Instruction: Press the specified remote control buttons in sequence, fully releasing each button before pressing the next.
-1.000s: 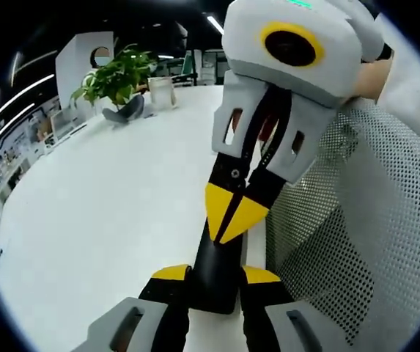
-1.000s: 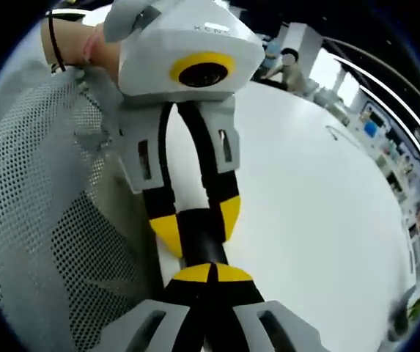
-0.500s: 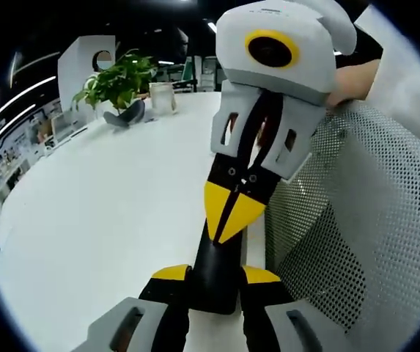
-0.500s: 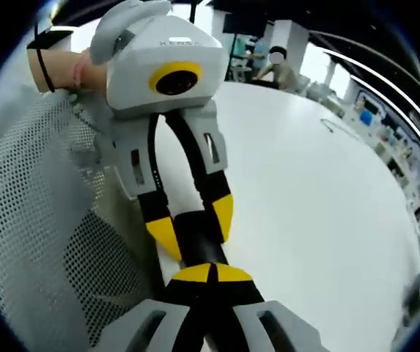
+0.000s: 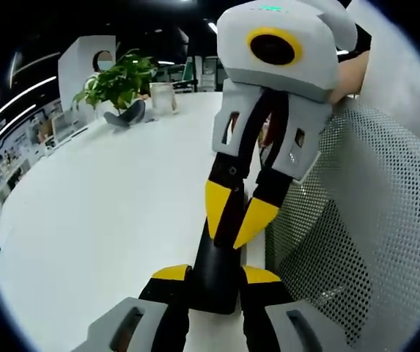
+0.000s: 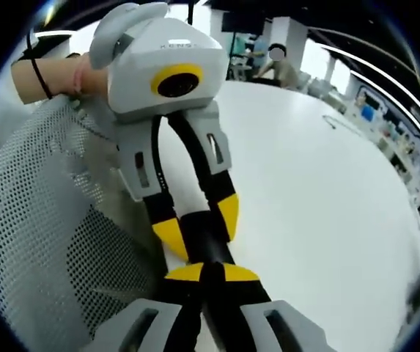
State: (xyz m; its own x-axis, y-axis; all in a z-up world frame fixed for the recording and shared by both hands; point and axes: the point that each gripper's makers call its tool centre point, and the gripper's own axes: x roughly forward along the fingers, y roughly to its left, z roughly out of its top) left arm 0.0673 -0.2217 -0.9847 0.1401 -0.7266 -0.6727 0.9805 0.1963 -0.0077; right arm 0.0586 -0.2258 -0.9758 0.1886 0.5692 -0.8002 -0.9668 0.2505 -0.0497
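A slim black remote control (image 5: 217, 282) lies lengthwise between my left gripper's (image 5: 217, 275) yellow-tipped jaws, which are shut on its near end just above the white table (image 5: 107, 213). My right gripper (image 5: 237, 220) reaches in from above, its yellow tips slightly apart over the remote's far part. In the right gripper view, my right gripper (image 6: 211, 273) shows a narrow dark gap between its tips. Facing it, the left gripper (image 6: 195, 227) grips the remote (image 6: 208, 246).
A potted plant (image 5: 118, 81) and a white cup (image 5: 162, 94) stand at the table's far side. A grey mesh chair back (image 5: 363, 235) rises close on the right of the grippers. A person's hand (image 6: 56, 70) holds the left gripper.
My right gripper's tips, pressed together before, have parted a little over the remote. The left gripper still holds the remote in place.
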